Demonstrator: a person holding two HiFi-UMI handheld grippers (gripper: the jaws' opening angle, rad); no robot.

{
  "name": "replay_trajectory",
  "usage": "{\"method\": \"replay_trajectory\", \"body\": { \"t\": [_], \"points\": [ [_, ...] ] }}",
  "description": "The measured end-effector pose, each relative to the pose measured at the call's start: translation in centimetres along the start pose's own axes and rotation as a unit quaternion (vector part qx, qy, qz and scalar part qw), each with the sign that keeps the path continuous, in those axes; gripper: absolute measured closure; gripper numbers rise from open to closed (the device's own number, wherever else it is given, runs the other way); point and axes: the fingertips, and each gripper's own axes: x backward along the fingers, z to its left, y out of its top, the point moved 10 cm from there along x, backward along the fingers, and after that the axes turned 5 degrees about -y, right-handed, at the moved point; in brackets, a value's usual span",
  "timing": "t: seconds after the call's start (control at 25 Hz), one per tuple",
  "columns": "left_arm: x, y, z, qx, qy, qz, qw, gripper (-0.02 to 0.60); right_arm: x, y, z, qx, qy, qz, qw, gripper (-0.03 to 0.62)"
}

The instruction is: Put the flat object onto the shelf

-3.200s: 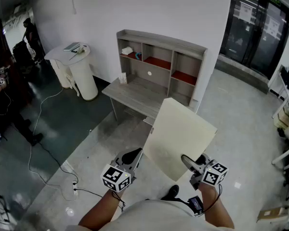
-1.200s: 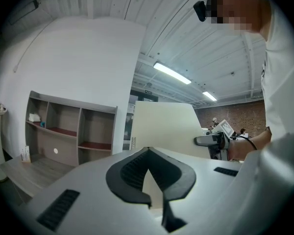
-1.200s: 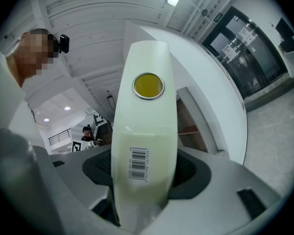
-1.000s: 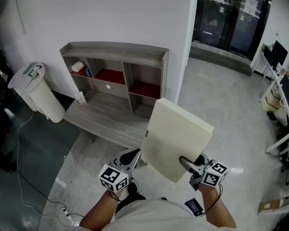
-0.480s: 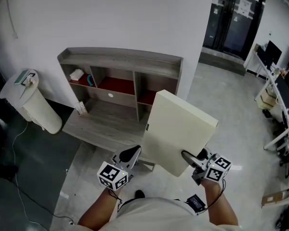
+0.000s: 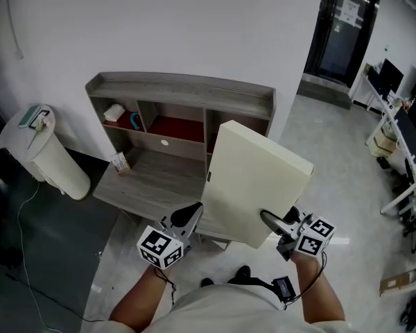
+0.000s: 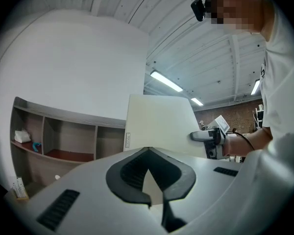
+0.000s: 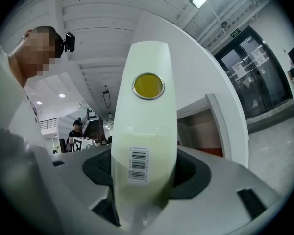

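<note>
The flat object is a cream box (image 6: 256, 186), held tilted in front of me, in front of the grey wooden shelf unit (image 6: 180, 89) and its desk top (image 6: 152, 182). My right gripper (image 6: 267, 219) is shut on the box's lower right edge. In the right gripper view the box (image 8: 144, 106) stands edge-on between the jaws, barcode towards the camera. My left gripper (image 6: 193, 212) sits at the box's lower left corner. In the left gripper view its tips (image 7: 146, 151) meet, and the box face (image 7: 159, 124) shows beyond them.
A white round bin (image 6: 45, 151) stands left of the desk. The shelf's left compartment holds a white item (image 6: 113, 112) and a blue one (image 6: 135, 121). A small carton (image 6: 120, 162) stands on the desk top. Glass doors (image 6: 343, 26) and desks (image 6: 409, 151) lie to the right.
The shelf unit has come closer and shifted towards the middle of the head view. Both grippers and the box have risen a little towards it. The grip looks the same.
</note>
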Motion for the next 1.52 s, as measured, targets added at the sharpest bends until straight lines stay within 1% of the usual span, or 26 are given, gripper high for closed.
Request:
{"method": "replay_trajectory", "body": {
  "t": [0.24,0.6,0.76,1.0,1.24,1.36,1.52],
  "points": [
    [-2.0,1.2,1.3,-0.014,-0.007,0.002,0.9999,0.566,-2.0,2.1,-1.3,0.016,0.011,-0.008,1.000,0.310],
    [-6.7,4.4,5.0,-0.033,0.005,-0.006,0.9994,0.566,-6.8,7.4,-5.1,0.046,0.043,-0.021,0.998,0.310],
    [-9.1,6.1,7.1,-0.046,0.015,-0.011,0.9988,0.566,-9.7,11.0,-7.0,0.072,0.068,-0.023,0.995,0.310],
    [-13.0,8.9,9.6,-0.070,0.029,-0.027,0.9968,0.568,-13.2,17.4,-9.8,0.109,0.112,-0.037,0.987,0.310],
    [-16.7,11.0,11.9,-0.074,0.041,-0.038,0.9957,0.566,-16.1,23.9,-11.8,0.149,0.152,-0.049,0.976,0.310],
    [-18.3,12.3,12.7,-0.083,0.051,-0.044,0.9943,0.566,-17.0,26.3,-13.3,0.159,0.163,-0.054,0.972,0.310],
    [-20.0,14.0,13.8,-0.098,0.061,-0.050,0.9920,0.566,-18.5,28.2,-14.9,0.171,0.170,-0.054,0.969,0.310]
  ]
}}
